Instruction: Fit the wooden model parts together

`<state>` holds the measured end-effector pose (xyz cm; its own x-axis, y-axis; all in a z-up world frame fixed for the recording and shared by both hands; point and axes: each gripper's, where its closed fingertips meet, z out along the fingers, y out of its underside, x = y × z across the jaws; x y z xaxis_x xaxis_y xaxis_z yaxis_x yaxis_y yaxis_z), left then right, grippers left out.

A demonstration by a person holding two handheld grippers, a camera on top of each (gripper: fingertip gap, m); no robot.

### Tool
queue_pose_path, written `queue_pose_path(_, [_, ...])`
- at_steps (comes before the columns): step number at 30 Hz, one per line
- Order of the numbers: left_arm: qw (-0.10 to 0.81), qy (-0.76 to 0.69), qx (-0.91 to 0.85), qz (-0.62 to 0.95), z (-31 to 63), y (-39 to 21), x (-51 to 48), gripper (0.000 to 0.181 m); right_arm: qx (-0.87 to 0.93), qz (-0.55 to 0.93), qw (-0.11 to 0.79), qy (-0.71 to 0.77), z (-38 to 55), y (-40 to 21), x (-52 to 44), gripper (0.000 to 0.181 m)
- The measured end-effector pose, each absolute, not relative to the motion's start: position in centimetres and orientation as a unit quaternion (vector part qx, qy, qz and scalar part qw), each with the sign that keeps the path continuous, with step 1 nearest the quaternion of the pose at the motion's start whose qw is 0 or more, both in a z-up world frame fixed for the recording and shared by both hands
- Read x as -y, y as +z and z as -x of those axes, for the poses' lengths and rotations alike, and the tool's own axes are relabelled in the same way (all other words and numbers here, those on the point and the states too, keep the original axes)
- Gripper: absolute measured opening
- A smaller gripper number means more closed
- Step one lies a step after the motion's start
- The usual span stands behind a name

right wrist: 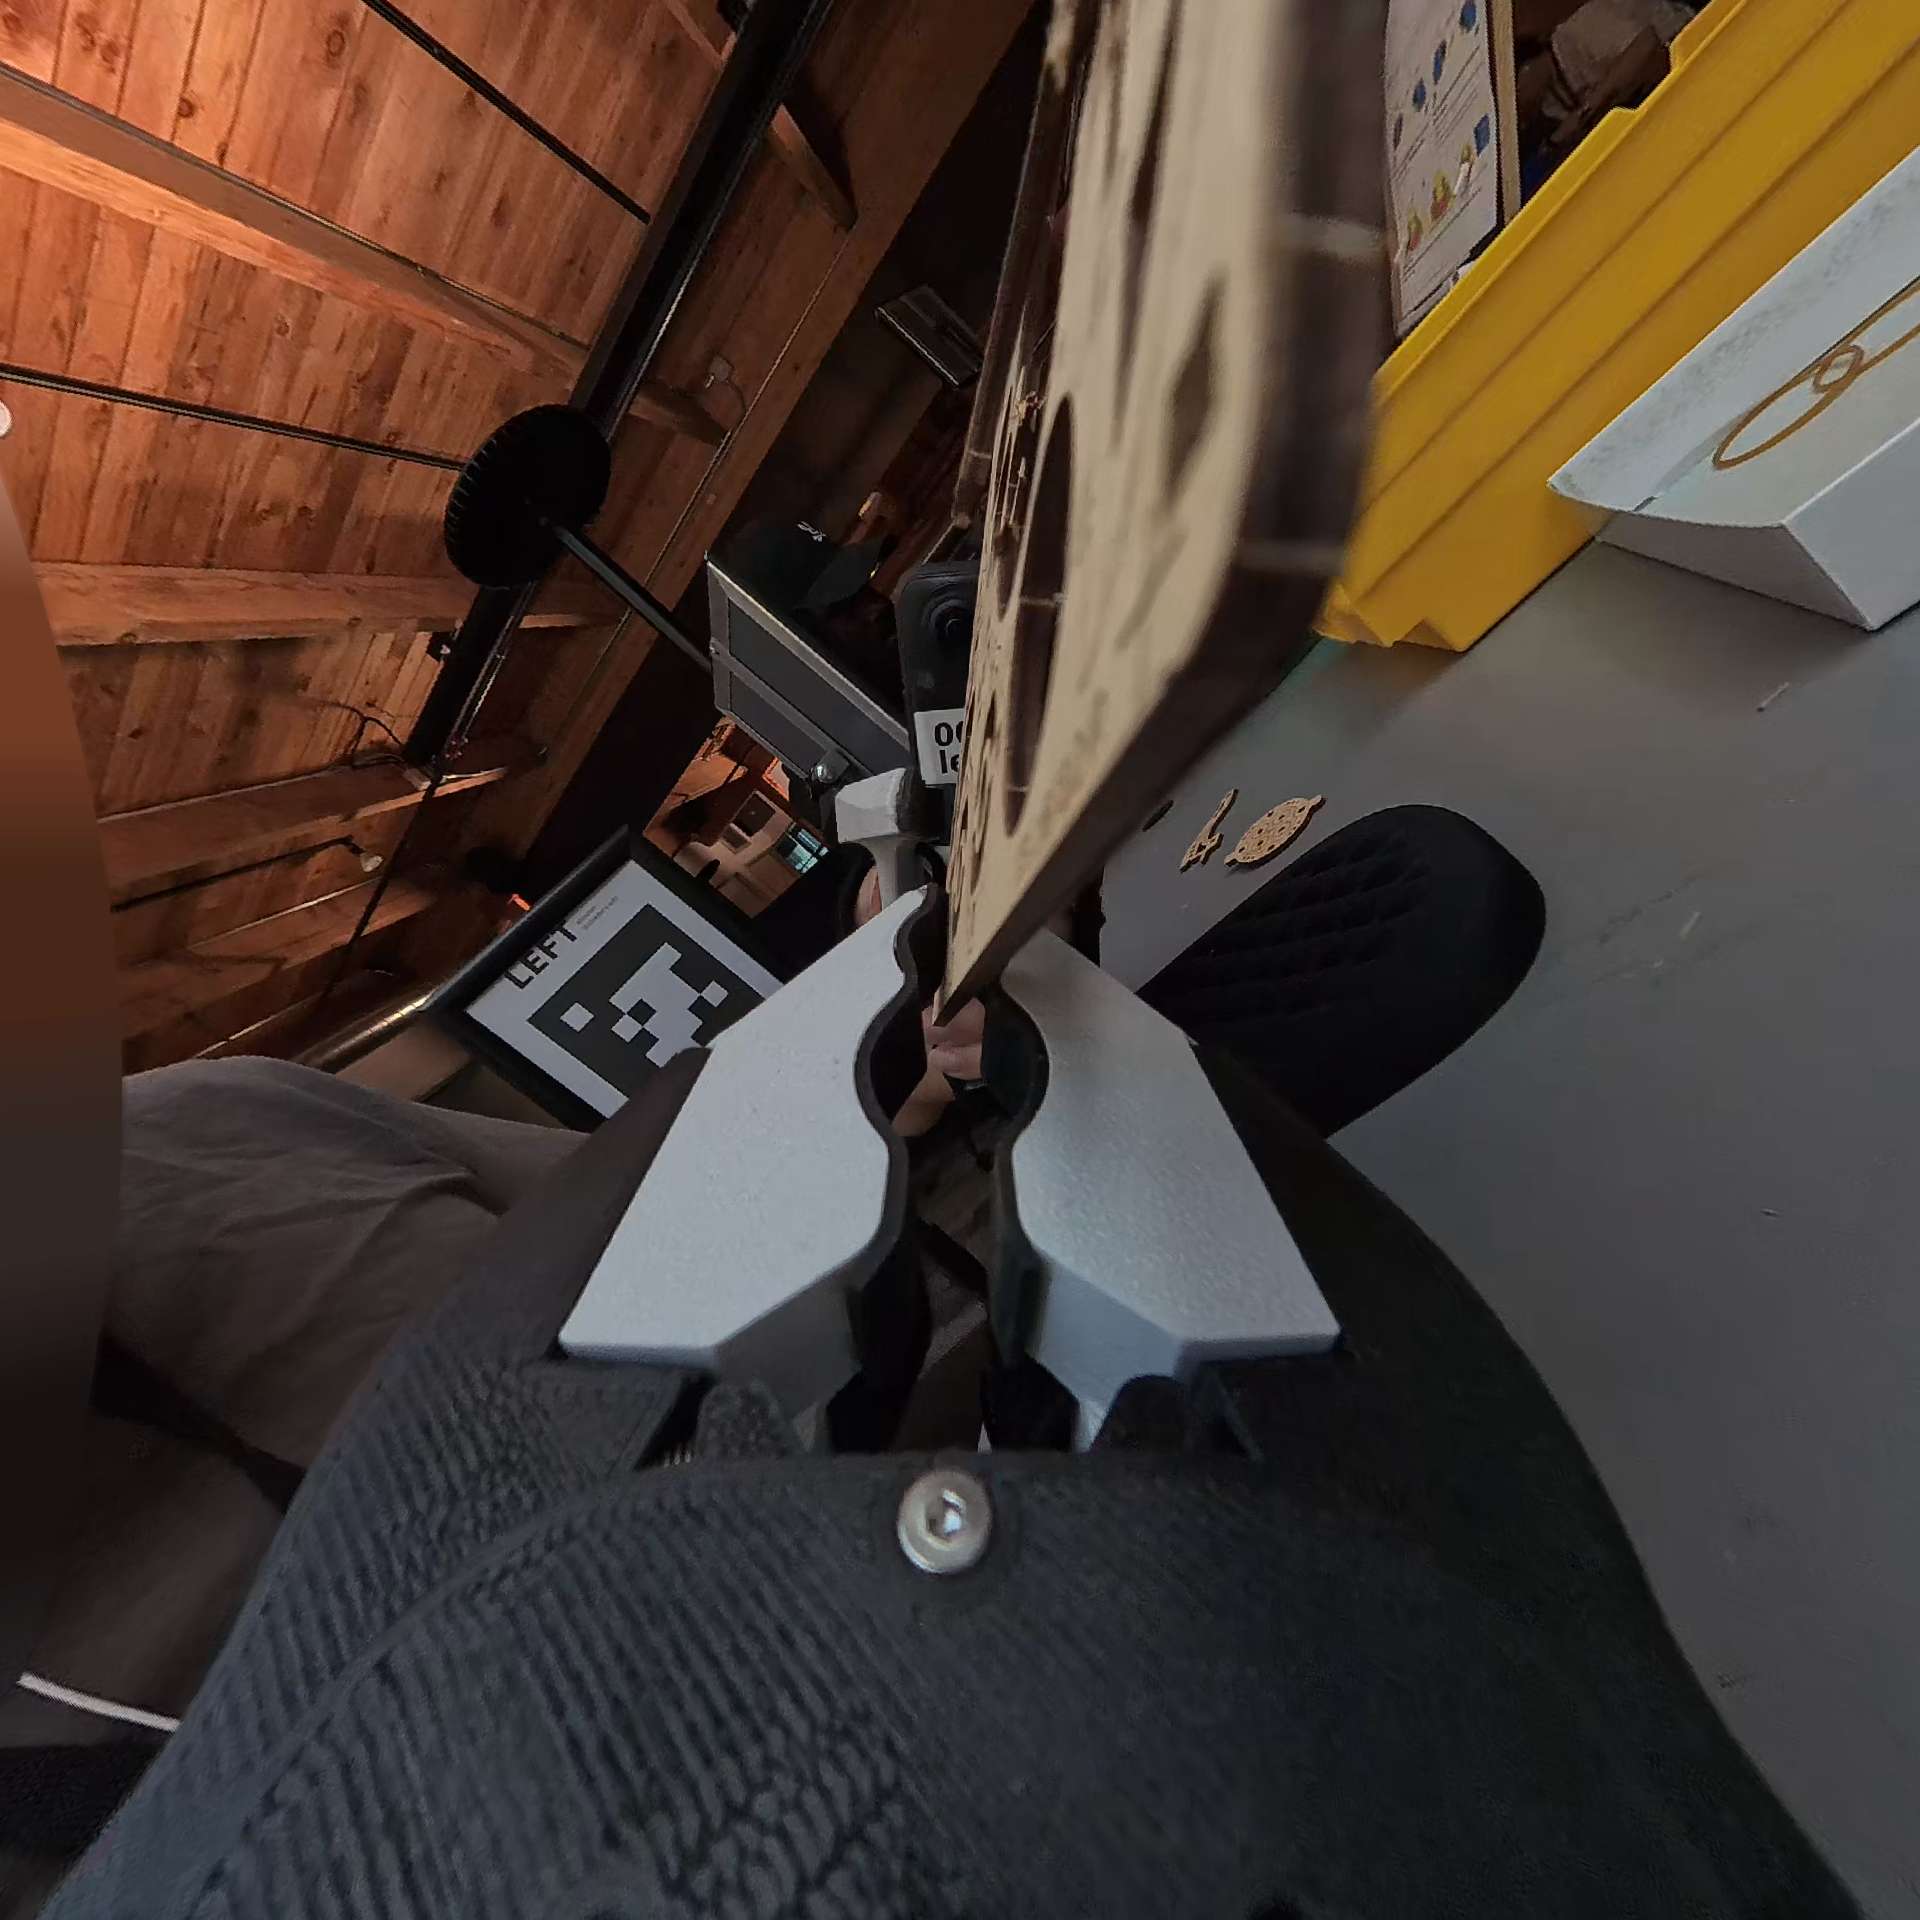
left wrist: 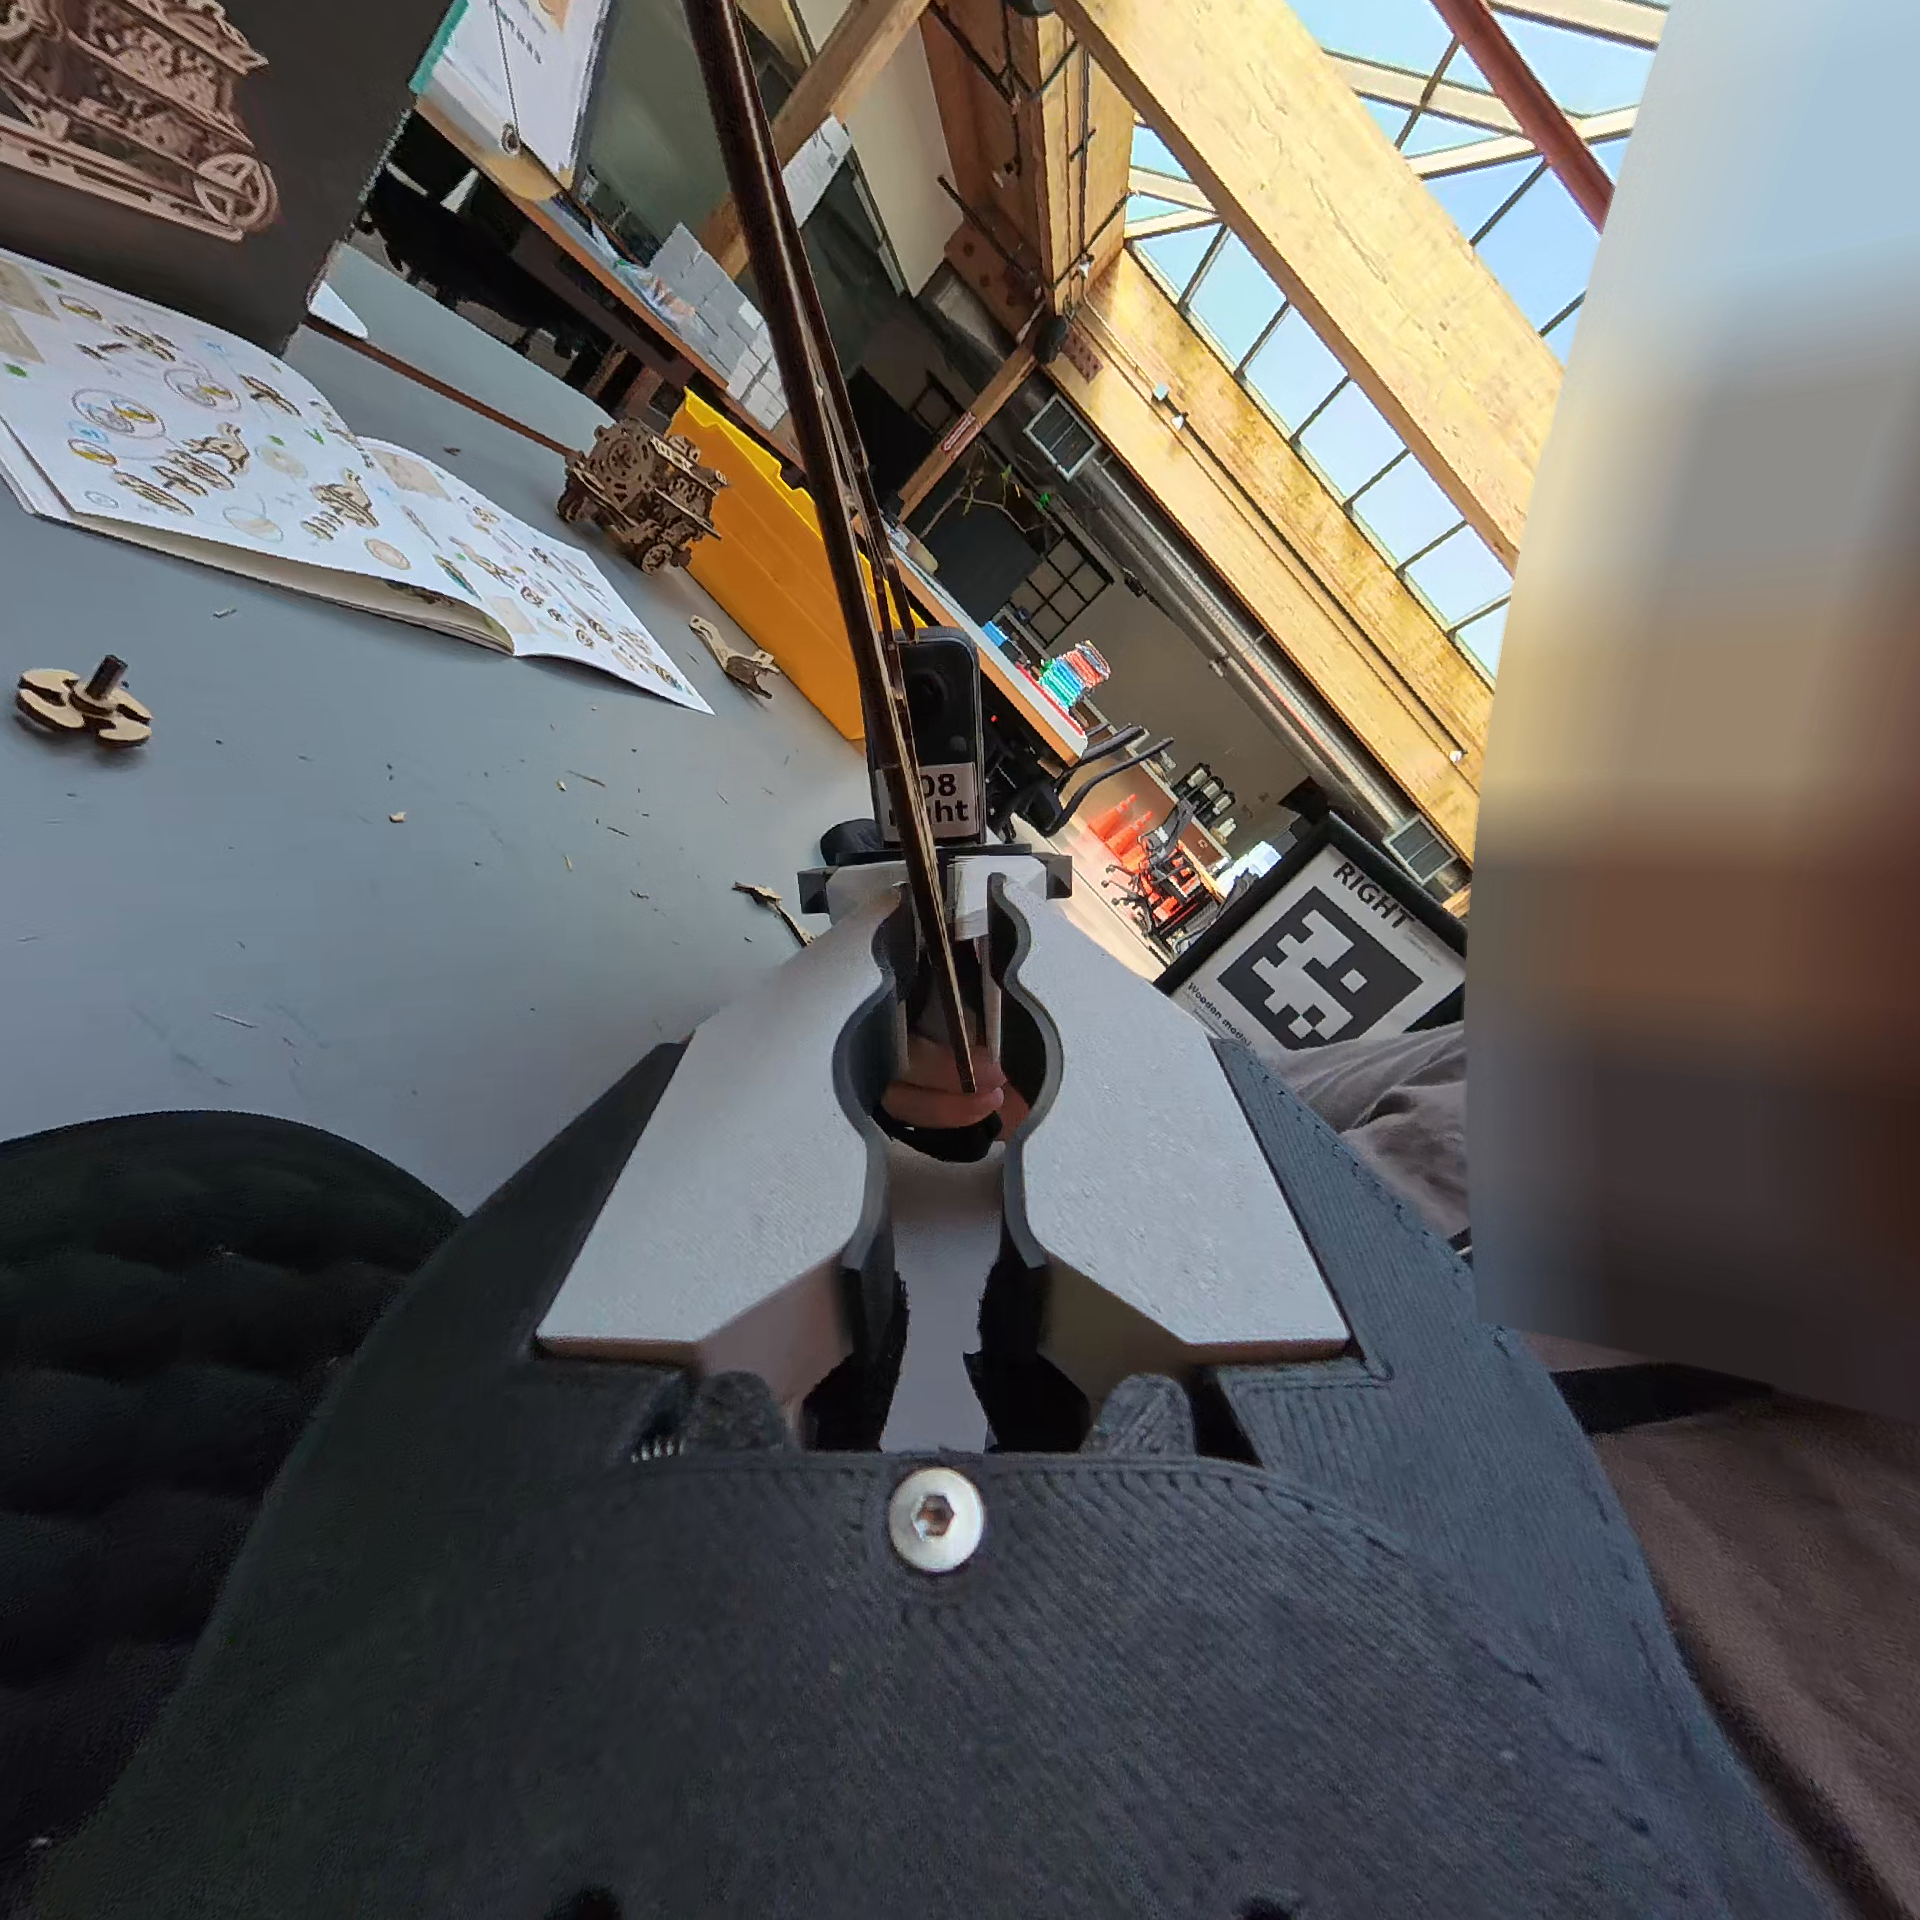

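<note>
**Two grippers pinch one wooden sheet above a grey table**

I hold a gripper in each hand, and they face each other. My left gripper (left wrist: 943, 914) has its grey fingers pressed together on the lower edge of a thin wooden sheet (left wrist: 821, 416), which I see edge-on, rising steeply away from me. My right gripper (right wrist: 961, 951) pinches the same wooden sheet (right wrist: 1174, 364) from the opposite side; from here its pale face shows dark, laser-cut openings.

The sheet is lifted clear of the grey table (left wrist: 395, 914). On the table, to my left, lies an open instruction booklet (left wrist: 260, 457). Just beyond it stands a small, partly built wooden model (left wrist: 639, 488), beside a yellow bin (left wrist: 769, 571). A wooden gear piece (left wrist: 83, 701) on a dark peg sits near the booklet. Two small loose wooden parts (right wrist: 1252, 831) lie on the table next to a black cushion (right wrist: 1361, 935).
</note>
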<state>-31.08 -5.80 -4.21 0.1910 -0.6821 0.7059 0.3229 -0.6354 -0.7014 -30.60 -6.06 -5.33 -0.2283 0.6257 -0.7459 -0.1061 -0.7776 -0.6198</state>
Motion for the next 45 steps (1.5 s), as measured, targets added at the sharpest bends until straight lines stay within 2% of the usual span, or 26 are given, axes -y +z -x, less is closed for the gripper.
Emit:
queue_pose_path(6, [0.395,-0.587,-0.176,0.684,30.1,-5.8,6.9,0.002,0.249,0.574,0.235,0.743,31.0,-5.8,6.8,0.001])
queue_pose_path(37, [0.396,-0.569,-0.175,0.699,31.2,-6.8,6.4,0.001,0.259,0.603,0.226,0.720,31.2,-7.4,6.7,0.001])
queue_pose_path(39, [0.404,-0.556,-0.174,0.706,31.0,-6.6,6.1,0.001,0.259,0.606,0.242,0.712,31.1,-7.3,6.3,0.004])
queue_pose_path(42, [0.409,-0.546,-0.165,0.713,30.6,-6.5,5.6,0.001,0.258,0.611,0.264,0.700,30.8,-7.1,5.7,0.017])
queue_pose_path(45, [0.402,-0.558,-0.154,0.710,30.4,-6.3,5.6,0.001,0.255,0.611,0.266,0.700,30.6,-7.0,5.6,0.009])
